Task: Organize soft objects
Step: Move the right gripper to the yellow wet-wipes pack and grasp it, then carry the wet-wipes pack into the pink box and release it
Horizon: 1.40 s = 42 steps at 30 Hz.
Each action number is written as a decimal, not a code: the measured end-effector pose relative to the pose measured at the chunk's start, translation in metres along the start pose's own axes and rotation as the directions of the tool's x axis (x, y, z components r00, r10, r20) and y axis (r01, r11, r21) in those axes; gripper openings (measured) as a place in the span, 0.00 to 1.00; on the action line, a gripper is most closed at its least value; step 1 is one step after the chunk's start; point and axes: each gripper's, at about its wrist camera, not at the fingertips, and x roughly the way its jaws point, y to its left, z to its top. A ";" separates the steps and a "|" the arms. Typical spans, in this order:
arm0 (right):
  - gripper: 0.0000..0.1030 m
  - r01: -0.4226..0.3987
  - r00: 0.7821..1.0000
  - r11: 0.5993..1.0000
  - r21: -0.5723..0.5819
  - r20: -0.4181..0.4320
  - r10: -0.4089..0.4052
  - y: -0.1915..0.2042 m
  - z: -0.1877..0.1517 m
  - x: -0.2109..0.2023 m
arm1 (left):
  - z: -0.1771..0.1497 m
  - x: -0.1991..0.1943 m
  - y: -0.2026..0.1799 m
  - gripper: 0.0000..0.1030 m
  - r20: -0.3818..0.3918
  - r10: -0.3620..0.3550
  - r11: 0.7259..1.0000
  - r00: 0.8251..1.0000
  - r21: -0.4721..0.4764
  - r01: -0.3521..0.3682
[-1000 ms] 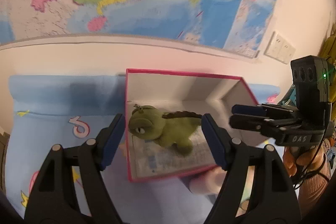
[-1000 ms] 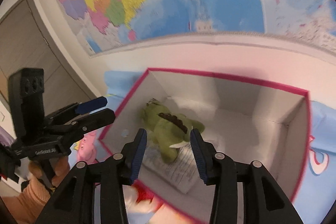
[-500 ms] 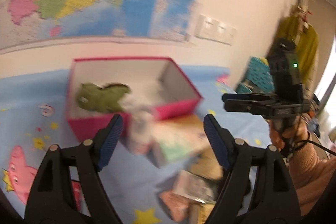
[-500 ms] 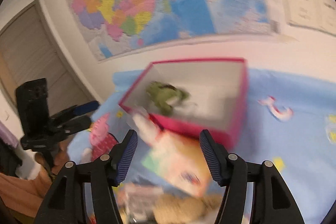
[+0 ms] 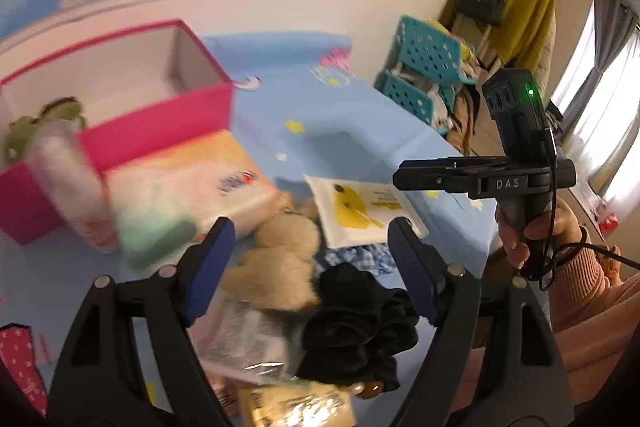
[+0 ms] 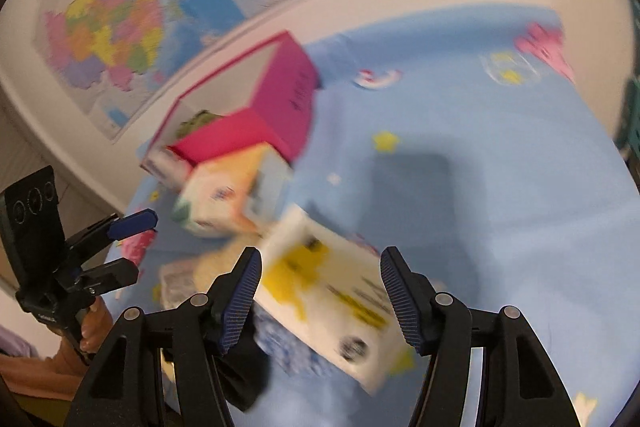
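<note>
Left wrist: black socks point(image 5: 356, 331) between wide-apart left claw point(image 5: 310, 267) fingers.

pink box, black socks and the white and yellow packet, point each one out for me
pink box point(image 5: 160, 131), left wrist view, on its front wall
black socks point(image 5: 356, 331), left wrist view, middle of the bundle
white and yellow packet point(image 6: 328, 287), right wrist view, on its printed face

I am reading "DAS" in white letters on the black body of the right gripper point(image 5: 400, 175); print on the packets is blurring past legibility.
</note>
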 end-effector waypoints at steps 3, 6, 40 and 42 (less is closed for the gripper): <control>0.61 0.019 1.000 0.998 0.053 -0.008 -0.019 -0.017 -0.014 -0.004 | 0.003 0.019 -0.007 0.77 -0.052 -0.009 1.000 0.999 0.011 0.009; 0.61 0.018 1.000 0.995 0.096 -0.026 -0.015 -0.030 -0.024 -0.002 | 0.007 0.037 -0.013 0.77 -0.101 -0.015 1.000 0.995 0.025 0.018; 0.19 -0.111 0.993 0.986 0.121 0.048 0.106 -0.033 -0.036 0.008 | 0.029 0.114 -0.012 0.46 -0.277 -0.070 0.997 0.958 -0.044 0.060; 0.19 -0.105 0.994 0.989 0.108 0.053 0.100 -0.030 -0.034 0.005 | 0.029 0.108 -0.010 0.38 -0.262 -0.063 0.997 0.963 -0.061 0.048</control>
